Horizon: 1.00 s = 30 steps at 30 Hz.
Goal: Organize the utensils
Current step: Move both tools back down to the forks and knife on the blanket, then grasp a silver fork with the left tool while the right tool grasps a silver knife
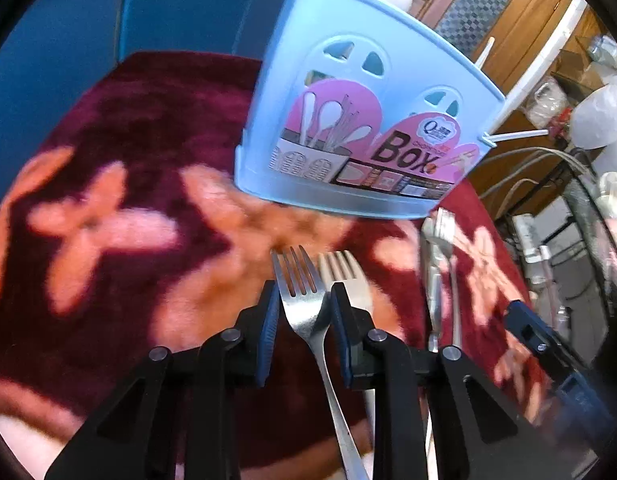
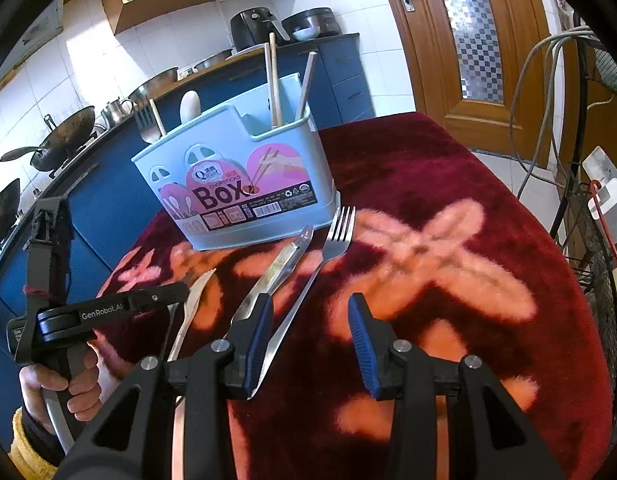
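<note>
The job looks partly done. The light blue plastic utensil box [image 2: 228, 152], with a pink label, stands near the far edge of the tabletop [image 2: 448, 168], which is covered by a dark red plush cloth with pink flowers. The box already holds some wooden chopsticks [image 2: 274, 84], a white spoon [image 2: 188, 106] and a metal fork head [image 2: 144, 120], each in its own compartment.

Several pieces are not yet put away. A long steel fork [image 2: 336, 236], a flat steel utensil [image 2: 284, 264] and a pale slim utensil [image 2: 192, 312] lie just in front of the box. I cannot tell what kind the last two are.

The left gripper [image 1: 304, 300] has its jaws pressed on both sides of a shiny steel fork [image 1: 302, 292], just below the prongs. This fork is sharp while the cloth under it is blurred, so I judge that it is grasped and carried. The right gripper [image 2: 310, 308] is spread wide and holds nothing. It hangs over the cloth beside the handle of the long steel fork.

Only the left wrist view shows the grasp, with a paler second fork [image 1: 344, 276] just behind. The box [image 1: 348, 92] fills that view from the front, so its inside is hidden. Only the right wrist view looks into the compartments and shows the left gripper [image 2: 108, 308] from the side, in a hand [image 2: 64, 392].
</note>
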Each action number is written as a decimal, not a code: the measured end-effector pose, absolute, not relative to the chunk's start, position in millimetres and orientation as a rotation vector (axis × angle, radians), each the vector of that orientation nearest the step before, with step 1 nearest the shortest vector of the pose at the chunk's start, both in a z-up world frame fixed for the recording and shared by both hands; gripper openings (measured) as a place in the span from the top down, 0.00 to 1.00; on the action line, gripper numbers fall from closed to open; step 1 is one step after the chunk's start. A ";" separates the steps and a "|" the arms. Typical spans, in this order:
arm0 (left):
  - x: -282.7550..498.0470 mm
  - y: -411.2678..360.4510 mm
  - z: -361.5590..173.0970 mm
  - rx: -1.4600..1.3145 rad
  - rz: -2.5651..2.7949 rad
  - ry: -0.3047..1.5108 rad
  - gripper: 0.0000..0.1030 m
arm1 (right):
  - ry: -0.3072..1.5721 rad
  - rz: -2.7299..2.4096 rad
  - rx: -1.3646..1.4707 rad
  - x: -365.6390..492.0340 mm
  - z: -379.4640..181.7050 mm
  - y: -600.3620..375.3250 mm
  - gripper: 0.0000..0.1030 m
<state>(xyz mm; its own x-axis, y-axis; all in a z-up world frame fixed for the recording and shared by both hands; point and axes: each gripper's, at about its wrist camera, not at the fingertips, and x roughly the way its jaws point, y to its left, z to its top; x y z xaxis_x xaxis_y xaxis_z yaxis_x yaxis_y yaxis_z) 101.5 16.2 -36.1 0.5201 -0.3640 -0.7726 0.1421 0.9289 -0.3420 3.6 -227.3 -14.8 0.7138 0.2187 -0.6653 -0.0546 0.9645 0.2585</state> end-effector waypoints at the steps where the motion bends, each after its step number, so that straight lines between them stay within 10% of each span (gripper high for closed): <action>1: 99.2 15.1 -34.3 -0.220 -0.269 0.971 0.74 | 0.762 0.152 0.228 3.5 -14.6 -227.7 0.59; 22: 94.5 49.1 -44.2 -0.487 -0.430 1.061 0.76 | 0.754 0.158 0.226 2.4 -13.1 -226.2 0.59; 30: 96.1 41.6 -49.7 -0.493 -0.474 1.063 1.00 | 0.757 0.156 0.221 2.6 -12.8 -226.3 0.59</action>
<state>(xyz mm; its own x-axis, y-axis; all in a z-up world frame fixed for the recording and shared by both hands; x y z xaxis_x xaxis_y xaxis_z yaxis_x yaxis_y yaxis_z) 96.1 41.6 -49.7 0.4082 -0.5861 -0.7000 0.1283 0.7959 -0.5916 2.6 -226.3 -12.8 0.7172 0.2190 -0.6616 -0.0607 0.9653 0.2538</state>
